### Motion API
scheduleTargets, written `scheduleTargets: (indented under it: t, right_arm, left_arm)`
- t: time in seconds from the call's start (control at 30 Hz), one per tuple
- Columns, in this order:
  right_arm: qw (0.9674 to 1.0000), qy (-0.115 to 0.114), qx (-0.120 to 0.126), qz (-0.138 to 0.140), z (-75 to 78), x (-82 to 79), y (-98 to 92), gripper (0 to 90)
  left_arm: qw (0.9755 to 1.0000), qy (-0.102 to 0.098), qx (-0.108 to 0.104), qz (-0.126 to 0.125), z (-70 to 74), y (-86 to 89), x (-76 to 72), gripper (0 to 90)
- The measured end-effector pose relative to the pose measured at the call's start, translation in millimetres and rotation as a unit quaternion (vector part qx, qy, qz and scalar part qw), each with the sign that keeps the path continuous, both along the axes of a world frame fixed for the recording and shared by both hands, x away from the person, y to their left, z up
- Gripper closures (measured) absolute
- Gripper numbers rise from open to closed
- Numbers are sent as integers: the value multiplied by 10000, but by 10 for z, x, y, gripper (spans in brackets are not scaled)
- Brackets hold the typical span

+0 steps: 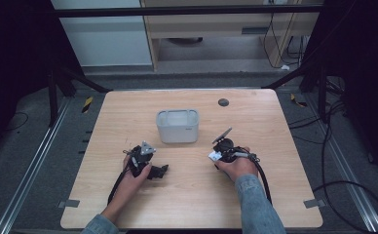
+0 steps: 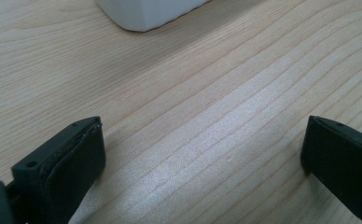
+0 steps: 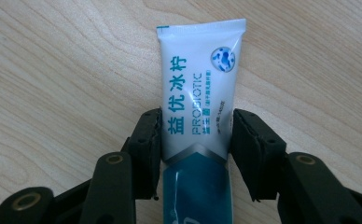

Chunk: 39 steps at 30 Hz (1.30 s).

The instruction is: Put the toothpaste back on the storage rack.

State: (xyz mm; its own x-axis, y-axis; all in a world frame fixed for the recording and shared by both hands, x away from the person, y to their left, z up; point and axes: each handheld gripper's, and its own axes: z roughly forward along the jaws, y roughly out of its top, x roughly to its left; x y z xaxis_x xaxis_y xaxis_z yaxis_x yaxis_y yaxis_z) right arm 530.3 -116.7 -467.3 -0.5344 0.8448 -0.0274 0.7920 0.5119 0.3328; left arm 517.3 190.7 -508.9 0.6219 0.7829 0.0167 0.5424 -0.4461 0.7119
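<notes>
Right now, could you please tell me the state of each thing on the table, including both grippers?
Tube: lying flat on the table, between the right gripper's fingers, which touch both its sides.
Right gripper: closed on the tube.
Left gripper: open, nothing between its fingers, low over bare wood.
Bin: upright, open-topped, at the table's middle, apart from both grippers; contents cannot be told.
Table: wooden.

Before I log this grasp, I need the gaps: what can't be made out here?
- Tube: cap end cut off by the right gripper view's bottom edge; small print blurred.
- Bin: contents too small in the high view; mostly cut off in the left gripper view.
- Tube in the high view: hidden under the right gripper.
</notes>
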Motion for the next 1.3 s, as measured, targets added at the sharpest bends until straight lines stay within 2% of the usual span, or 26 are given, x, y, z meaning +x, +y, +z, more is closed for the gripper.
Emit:
scheduleTargets:
  t: [0.5,0.67,0.8,1.13,1.17,1.2,1.23,1.3]
  right_arm:
    - [10000,73,-14,62,1,8,7,557]
    - [9999,66,-59,133,27,8,18,606]
    - [9999,50,-69,151,31,6,15,613]
    - [9998,136,162,46,35,20,-38,631]
    - [9998,123,164,67,32,23,-44,637]
    - [9998,104,139,63,31,24,-49,699]
    - [9999,77,82,8,30,27,-57,706]
    - [9999,73,116,-37,28,28,-65,709]
  left_arm:
    - [10000,0,2,-8,0,0,2,0]
    - [10000,1,3,-10,0,0,3,0]
    - [10000,1,6,-11,0,0,3,0]
    - [10000,-1,10,-16,1,0,6,0]
    - [10000,-1,11,-15,1,0,6,0]
    - [10000,-3,10,-15,1,-1,6,0]
    - [10000,-2,10,-16,0,0,6,0]
    - [10000,-1,8,-14,1,-1,6,0]
